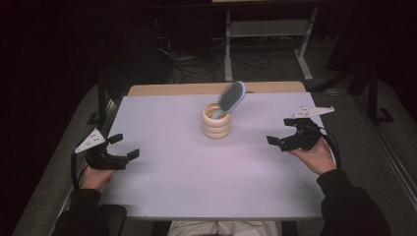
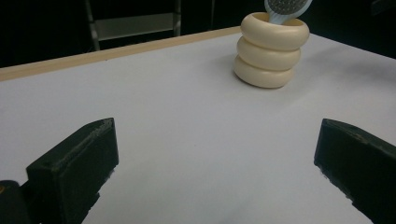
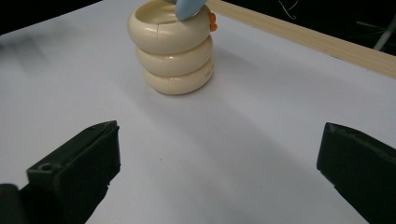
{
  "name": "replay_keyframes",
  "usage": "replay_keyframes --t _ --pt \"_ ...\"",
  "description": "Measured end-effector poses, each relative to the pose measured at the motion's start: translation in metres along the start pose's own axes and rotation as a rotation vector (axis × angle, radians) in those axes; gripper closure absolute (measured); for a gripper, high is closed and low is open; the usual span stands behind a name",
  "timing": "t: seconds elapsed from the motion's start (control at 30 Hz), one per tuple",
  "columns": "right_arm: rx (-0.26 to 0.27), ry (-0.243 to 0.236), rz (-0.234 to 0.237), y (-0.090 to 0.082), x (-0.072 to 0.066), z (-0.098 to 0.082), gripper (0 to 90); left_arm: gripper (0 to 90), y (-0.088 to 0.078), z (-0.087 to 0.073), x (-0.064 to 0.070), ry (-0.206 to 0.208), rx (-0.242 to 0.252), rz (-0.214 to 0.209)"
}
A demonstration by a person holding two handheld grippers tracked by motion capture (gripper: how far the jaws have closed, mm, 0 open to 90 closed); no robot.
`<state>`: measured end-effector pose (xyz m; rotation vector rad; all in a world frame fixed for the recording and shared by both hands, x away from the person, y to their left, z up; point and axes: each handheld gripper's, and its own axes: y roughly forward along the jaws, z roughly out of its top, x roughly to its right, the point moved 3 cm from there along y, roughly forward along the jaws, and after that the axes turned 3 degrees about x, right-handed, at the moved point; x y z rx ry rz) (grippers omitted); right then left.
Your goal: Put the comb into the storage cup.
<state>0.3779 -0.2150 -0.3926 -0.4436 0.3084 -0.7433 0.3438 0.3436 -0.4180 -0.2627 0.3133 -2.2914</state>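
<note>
One cream ringed holder [image 1: 216, 121] at centre frame, one blue hairbrush [image 1: 231, 97] in it, and two tongs: left tongs [image 1: 125, 146] and right tongs [image 1: 279, 132].

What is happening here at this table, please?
A person sits at a white table and holds tongs in each hand. The left tongs and the right tongs are both open and hold nothing, each near its own side of the table. Between them, toward the far edge, stands a cream ribbed holder with a blue hairbrush leaning in it, handle down. Neither tongs touches the holder or the brush.
</note>
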Motion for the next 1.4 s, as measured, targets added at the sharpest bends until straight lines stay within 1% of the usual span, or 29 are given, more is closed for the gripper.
replay_keyframes --t 0.1,0.33,0.47,0.6,0.7,0.8,0.9,1.0,1.07,1.23,1.4 --pt "-0.002 -0.001 0.000 -0.003 -0.001 -0.005 0.0 0.0 0.000 0.000 0.000 -0.001 0.000 -0.001" --pt "0.024 0.004 -0.003 -0.014 -0.004 -0.015 0.0 0.0 0.000 0.000 0.000 -0.003 0.001 -0.002" --pt "0.034 0.003 -0.016 -0.019 -0.005 -0.024 0.0 0.0 -0.001 -0.001 0.001 -0.016 0.008 -0.011" --pt "0.037 0.007 -0.035 -0.023 -0.004 -0.032 0.0 0.0 -0.001 -0.001 0.001 -0.016 0.007 -0.015" --pt "0.040 0.012 -0.059 -0.025 -0.004 -0.039 0.0 0.0 0.000 -0.002 0.001 -0.011 -0.002 -0.018" --pt "0.039 0.017 -0.068 -0.027 -0.003 -0.045 0.0 0.0 0.000 -0.002 0.001 -0.013 0.000 -0.019" --pt "0.036 0.025 -0.067 -0.031 -0.003 -0.049 0.0 0.0 0.000 -0.002 0.001 -0.015 0.000 -0.020" --pt "0.029 0.023 -0.067 -0.034 -0.004 -0.054 0.0 0.0 0.000 -0.002 0.002 -0.015 0.001 -0.022" --pt "0.026 0.021 -0.069 -0.036 -0.004 -0.058 0.0 0.0 0.000 -0.001 0.002 -0.016 0.004 -0.024" --pt "0.023 0.036 -0.077 -0.039 -0.005 -0.068 0.0 0.0 -0.002 0.001 0.002 -0.020 0.027 -0.023" --pt "0.026 0.040 -0.083 -0.041 -0.006 -0.071 0.0 0.0 -0.004 0.003 0.003 -0.019 0.048 -0.029"
